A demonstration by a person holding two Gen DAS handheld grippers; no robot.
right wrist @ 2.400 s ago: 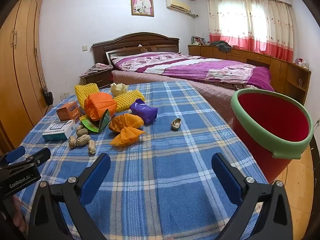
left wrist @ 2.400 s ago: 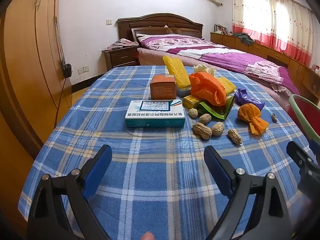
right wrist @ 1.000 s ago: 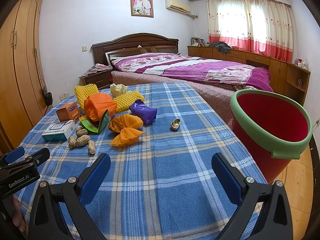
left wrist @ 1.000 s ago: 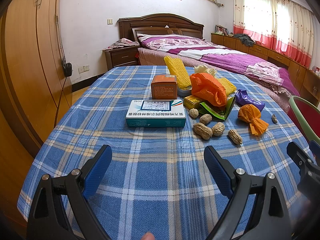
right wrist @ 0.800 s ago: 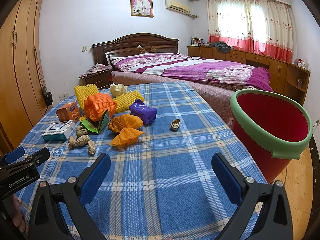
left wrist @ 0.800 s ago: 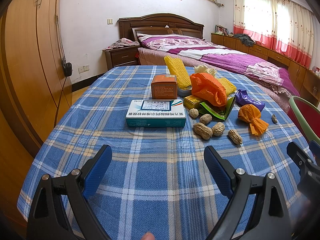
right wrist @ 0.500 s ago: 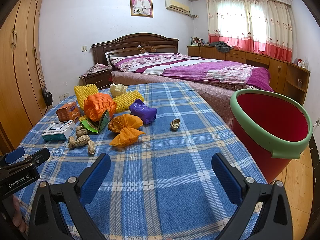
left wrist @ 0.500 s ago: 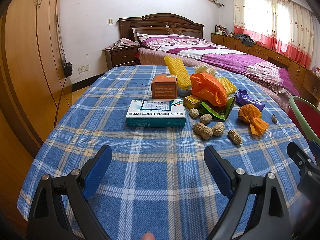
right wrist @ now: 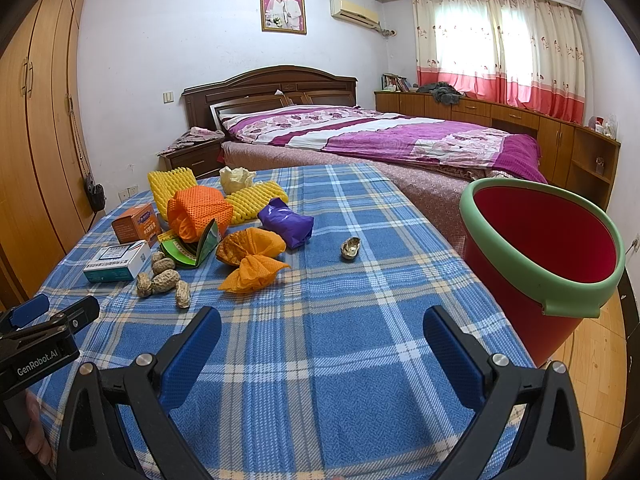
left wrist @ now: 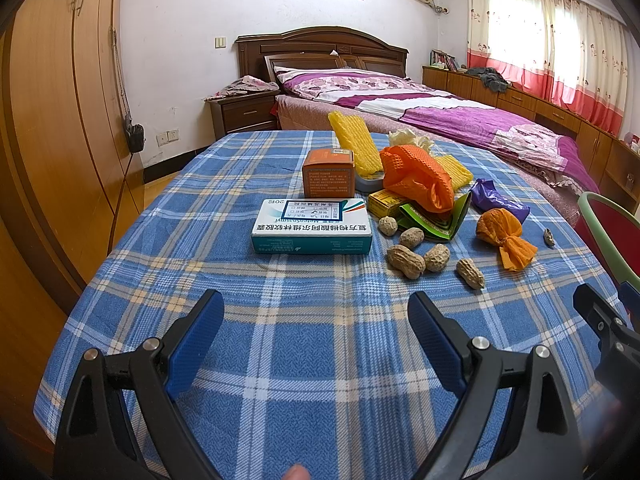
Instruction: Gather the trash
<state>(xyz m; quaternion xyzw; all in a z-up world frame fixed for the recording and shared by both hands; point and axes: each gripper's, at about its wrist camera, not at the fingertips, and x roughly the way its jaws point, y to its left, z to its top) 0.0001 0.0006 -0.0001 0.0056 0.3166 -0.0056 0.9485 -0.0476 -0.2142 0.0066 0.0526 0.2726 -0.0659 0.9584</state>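
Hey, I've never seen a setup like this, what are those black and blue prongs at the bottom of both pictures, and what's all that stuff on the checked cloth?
They are two hand-held grippers, one in each of a person's hands, each with its own camera looking along its jaws. One picture comes from the left gripper, the other from the right gripper. Both are open and hold nothing. On the blue plaid tablecloth lie peanuts, a medicine box, an orange box, foam fruit nets and a purple wrapper. The red bucket stands beside the table.
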